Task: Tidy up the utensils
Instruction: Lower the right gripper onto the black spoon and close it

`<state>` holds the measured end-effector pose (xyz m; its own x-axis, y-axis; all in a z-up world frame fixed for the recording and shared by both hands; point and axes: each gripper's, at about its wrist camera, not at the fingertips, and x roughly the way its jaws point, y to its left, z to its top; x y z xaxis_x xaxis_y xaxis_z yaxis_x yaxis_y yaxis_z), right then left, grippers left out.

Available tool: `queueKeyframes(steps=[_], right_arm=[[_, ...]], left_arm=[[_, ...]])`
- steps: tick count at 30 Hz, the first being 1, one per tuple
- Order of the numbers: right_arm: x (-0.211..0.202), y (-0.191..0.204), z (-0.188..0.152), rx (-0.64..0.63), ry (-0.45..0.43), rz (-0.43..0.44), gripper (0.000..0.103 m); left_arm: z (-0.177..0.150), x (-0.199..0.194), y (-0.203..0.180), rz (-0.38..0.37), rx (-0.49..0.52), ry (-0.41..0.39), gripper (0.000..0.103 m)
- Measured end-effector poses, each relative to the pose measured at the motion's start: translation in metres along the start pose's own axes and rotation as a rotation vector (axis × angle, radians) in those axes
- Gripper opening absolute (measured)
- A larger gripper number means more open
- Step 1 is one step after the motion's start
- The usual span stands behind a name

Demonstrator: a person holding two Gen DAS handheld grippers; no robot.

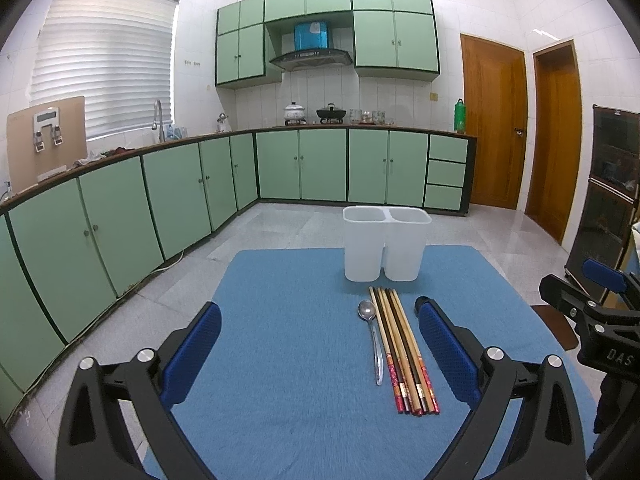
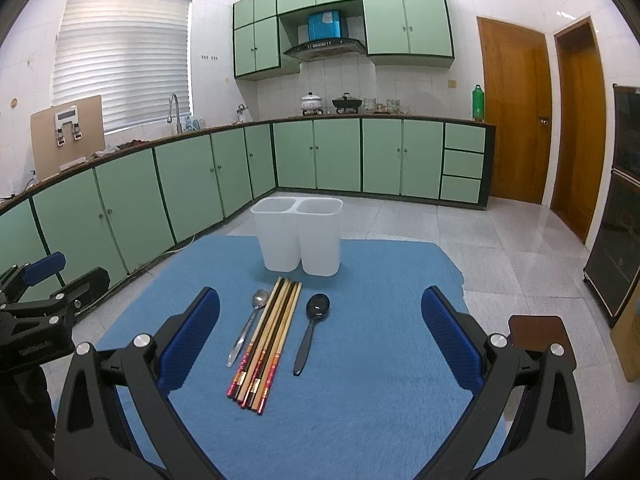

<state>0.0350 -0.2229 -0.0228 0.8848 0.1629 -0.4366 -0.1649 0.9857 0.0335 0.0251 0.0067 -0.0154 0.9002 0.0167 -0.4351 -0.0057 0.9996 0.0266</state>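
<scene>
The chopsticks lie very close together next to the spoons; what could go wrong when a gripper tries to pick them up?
The chopsticks lie packed side by side, so an open gripper may catch several or scatter them. The metal spoon nearly touches the bundle and could be dragged along. The light two-compartment holder might tip if bumped.

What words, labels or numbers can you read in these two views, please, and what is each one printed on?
"DAS": on the black body of the right tongs, seen from the left wrist.
Raised lettering on the left tongs: too blurred to read.
Gold bands on the chopsticks: too small to read.
</scene>
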Motion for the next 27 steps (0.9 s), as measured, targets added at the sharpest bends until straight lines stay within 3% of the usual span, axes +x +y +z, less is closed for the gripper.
queueKeyframes(steps=[7, 17, 27], right_arm=[[0.060, -0.006, -0.005, -0.014, 0.103, -0.056, 0.098], [0.156, 0.001, -0.013, -0.001, 0.253, -0.070, 0.097], [0.221, 0.005, -0.025, 0.008, 0.375, -0.091, 0.080]], left_arm=[[-0.007, 0.055, 0.007, 0.019, -0.002, 0.103, 0.097], [-0.018, 0.132, 0.014, 0.040, -0.004, 0.218, 0.097], [-0.022, 0.176, 0.017, 0.038, -0.005, 0.282, 0.097]])
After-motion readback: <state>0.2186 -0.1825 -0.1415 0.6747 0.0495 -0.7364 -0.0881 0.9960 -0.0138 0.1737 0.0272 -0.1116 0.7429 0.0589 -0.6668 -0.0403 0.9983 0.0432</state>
